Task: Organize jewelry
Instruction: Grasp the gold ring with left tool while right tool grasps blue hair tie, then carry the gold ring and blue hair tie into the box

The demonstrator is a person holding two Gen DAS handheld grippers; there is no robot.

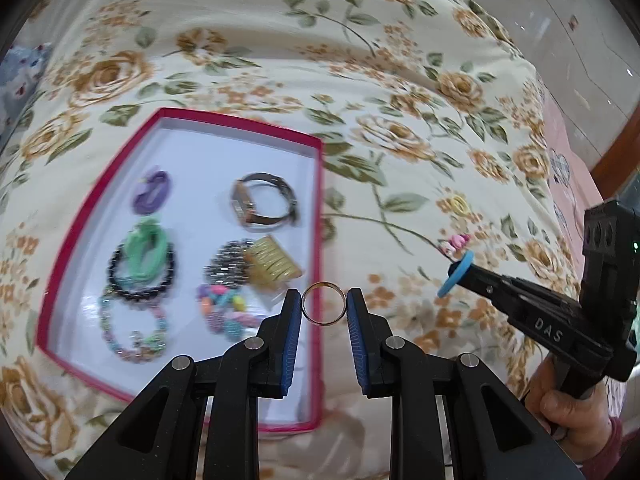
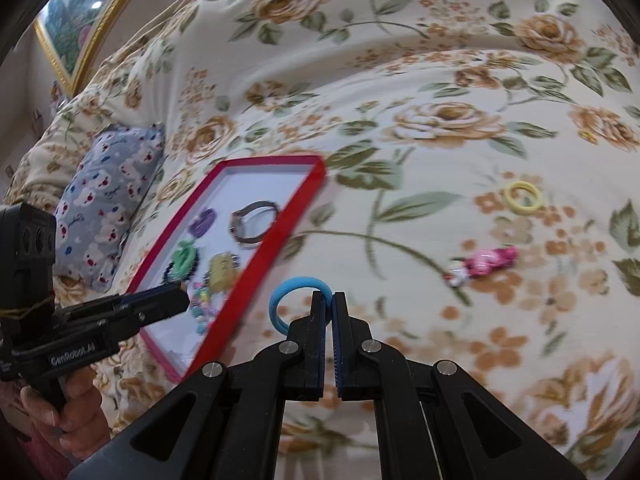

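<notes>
The left gripper [image 1: 324,309] pinches a thin metal ring [image 1: 323,303] between its blue pads [image 1: 294,328], the jaws narrowed onto the band's two sides so that it stands upright in the gap. It hangs over the near right edge of the red tray [image 1: 318,216]. The right gripper [image 2: 329,312] has its jaws pressed together on a blue hair tie [image 2: 298,298], whose loop sticks out to the left of the fingertips. It sits well to the right of the tray, above the floral bedspread [image 1: 360,80]. A hand [image 1: 568,408] wraps its handle.

Inside the tray, on the white floor, lie a wristwatch [image 1: 262,204] at the far right, a purple hair tie [image 1: 151,193] at the far left, a green scrunchie [image 1: 146,256] on a dark beaded bracelet [image 1: 120,276], and a gold comb clip [image 1: 273,265] beside a sparkly dark piece [image 1: 226,266]. Nearest the camera are two pastel bead bracelets [image 1: 134,332], though motion blur makes their count uncertain.

On the bedspread to the right of the tray rest a pink hair clip [image 2: 490,261] and, farther off, a yellow hair tie [image 2: 523,197]. A blue patterned pillow [image 2: 108,196] lies left of the tray.
</notes>
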